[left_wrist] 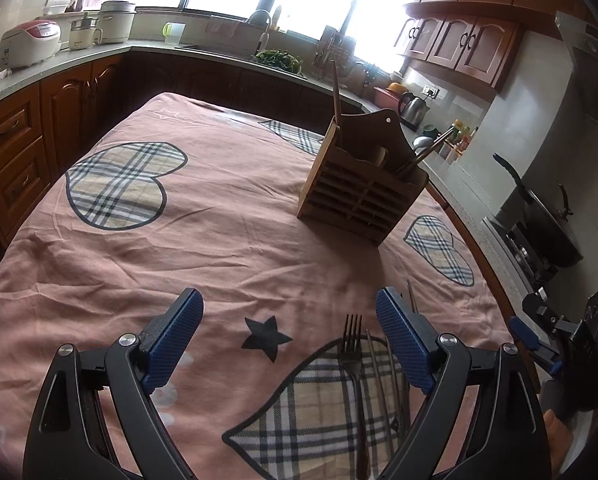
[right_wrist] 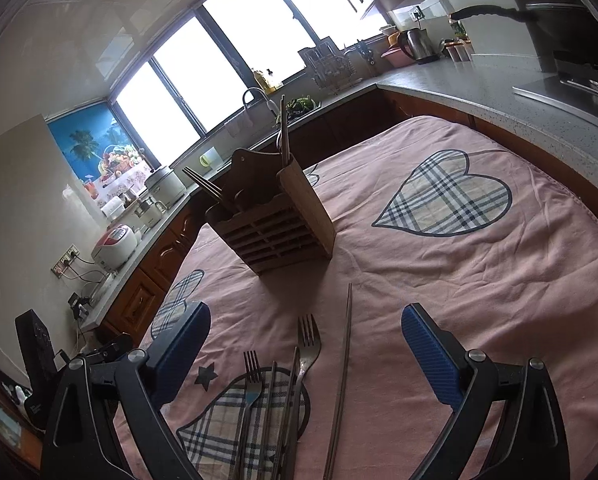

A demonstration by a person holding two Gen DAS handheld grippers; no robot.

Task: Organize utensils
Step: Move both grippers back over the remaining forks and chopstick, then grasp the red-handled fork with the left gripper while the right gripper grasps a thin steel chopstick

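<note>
Left wrist view: my left gripper [left_wrist: 289, 330] jaws wide apart, nothing between pads, hovering over pink tablecloth [left_wrist: 219, 240]. Fork [left_wrist: 353, 364] and metal chopsticks [left_wrist: 379, 376] lie flat just ahead. Wooden utensil holder [left_wrist: 363, 188] upright farther back, chopsticks already standing in it. Right wrist view: my right gripper [right_wrist: 307, 336] also spread, empty, above forks [right_wrist: 309, 344] and single chopstick [right_wrist: 345, 360].

Slatted wooden holder [left_wrist: 361, 196]; dull metal forks [right_wrist: 309, 344]; wrinkled pink cloth [left_wrist: 219, 232]; ribbed blue pads [left_wrist: 403, 336].
</note>
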